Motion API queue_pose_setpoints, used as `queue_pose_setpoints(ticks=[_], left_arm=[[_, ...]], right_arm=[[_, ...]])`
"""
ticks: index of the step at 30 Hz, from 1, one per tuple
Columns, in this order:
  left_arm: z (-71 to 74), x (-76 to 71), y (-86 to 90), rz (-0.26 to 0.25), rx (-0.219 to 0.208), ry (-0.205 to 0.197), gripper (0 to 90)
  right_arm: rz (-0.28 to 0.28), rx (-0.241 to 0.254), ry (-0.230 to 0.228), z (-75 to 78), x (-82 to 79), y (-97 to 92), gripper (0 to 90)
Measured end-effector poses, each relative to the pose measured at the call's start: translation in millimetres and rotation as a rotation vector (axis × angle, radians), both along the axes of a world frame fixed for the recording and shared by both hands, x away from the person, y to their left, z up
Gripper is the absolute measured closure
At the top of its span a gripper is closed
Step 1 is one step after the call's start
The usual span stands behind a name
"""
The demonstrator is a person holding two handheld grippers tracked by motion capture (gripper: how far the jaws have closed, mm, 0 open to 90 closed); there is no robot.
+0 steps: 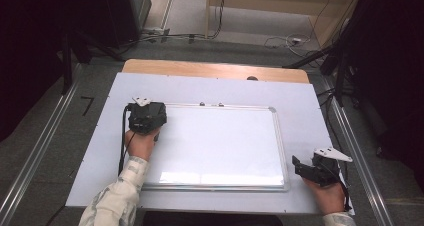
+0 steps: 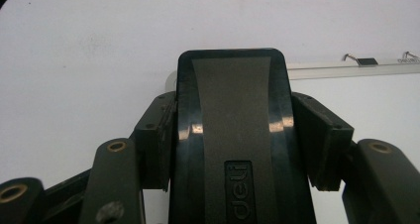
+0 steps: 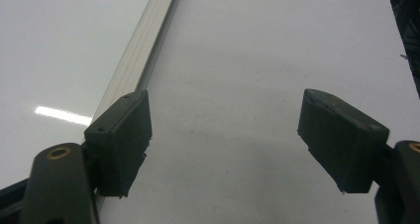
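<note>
The left gripper (image 2: pixel 233 149) is clamping a dark whiteboard eraser (image 2: pixel 232 130) by its two long sides, probably so that the flat underside can be pressing evenly on the whiteboard (image 1: pixel 225 146). The eraser is sitting at the board's upper left corner, just beside the frame. The right gripper (image 3: pixel 228 144) is resting with its jaws wide apart and nothing between them, on the white surface (image 1: pixel 300 93) beside the board's right edge, seemingly keeping clear of the wiping.

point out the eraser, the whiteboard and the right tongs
eraser (image 2: pixel 231 135): left gripper view, grey centre strip.
whiteboard (image 1: pixel 220 146): high view, bare white face.
right tongs (image 3: pixel 225 149): right gripper view, midway between fingertips.
</note>
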State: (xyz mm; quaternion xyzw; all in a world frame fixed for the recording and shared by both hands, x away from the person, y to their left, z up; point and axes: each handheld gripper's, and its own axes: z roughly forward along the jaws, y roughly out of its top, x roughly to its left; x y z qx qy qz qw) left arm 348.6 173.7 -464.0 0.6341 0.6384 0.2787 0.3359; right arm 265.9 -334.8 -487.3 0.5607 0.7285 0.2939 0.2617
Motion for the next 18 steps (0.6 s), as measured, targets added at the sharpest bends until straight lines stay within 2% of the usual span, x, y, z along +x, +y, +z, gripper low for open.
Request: queue_pose_setpoints(ticks=[11,18], left_arm=[[-9.5,21.6,-10.6,0.053,0.029,0.029,41.0],[-13.3,29.6,-14.7,0.069,0.043,0.058,41.0]], right_arm=[[0.001,0.002,-0.003,0.0,0.1,-1.1,19.7],[0.0,0.002,-0.002,-0.1,0.2,-1.7,19.7]])
